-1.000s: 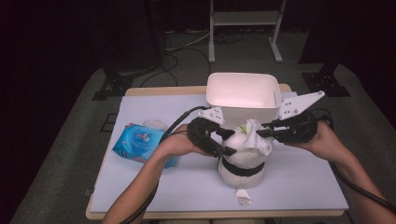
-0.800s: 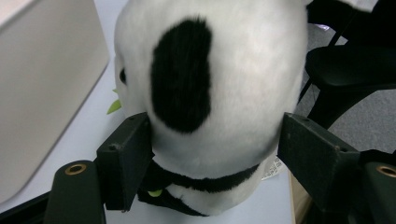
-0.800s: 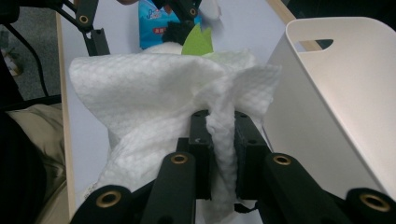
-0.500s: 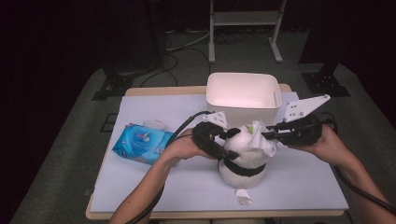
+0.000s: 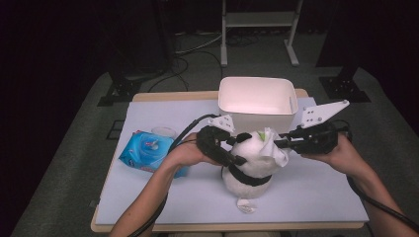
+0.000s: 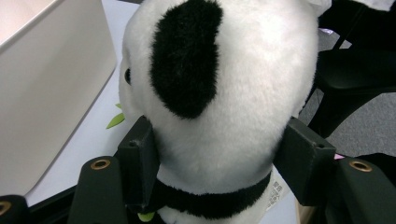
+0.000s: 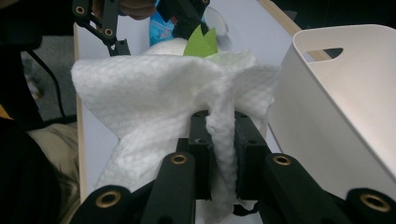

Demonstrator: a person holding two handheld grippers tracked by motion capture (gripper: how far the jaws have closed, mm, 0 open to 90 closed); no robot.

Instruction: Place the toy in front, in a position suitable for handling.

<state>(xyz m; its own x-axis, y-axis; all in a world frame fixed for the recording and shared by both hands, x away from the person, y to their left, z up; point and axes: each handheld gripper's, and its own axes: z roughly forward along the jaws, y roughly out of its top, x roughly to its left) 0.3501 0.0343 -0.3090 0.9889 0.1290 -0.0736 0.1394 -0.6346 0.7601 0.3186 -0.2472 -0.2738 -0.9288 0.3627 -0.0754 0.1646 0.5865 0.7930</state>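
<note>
Clamping the toy panda (image 5: 252, 163) by its head, the left gripper (image 5: 236, 148) has just been closing, pads pressed into the plush. The right gripper (image 5: 282, 143) pinches a white wipe (image 7: 163, 98) draped over the panda's face, nearest the spot to rub. The white bin (image 5: 257, 101) stands just behind; a blue wipe pack (image 5: 148, 150) lies well left.

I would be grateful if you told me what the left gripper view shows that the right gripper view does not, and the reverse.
Left gripper view alone: the left hand-held gripper clasping the plush panda at its neck, its jaws just closing, plus the panda's black ear. Right gripper view alone: the right hand-held gripper pinching a white wet wipe, and the blue wipes pack. Both: the white bin and the table.
</note>
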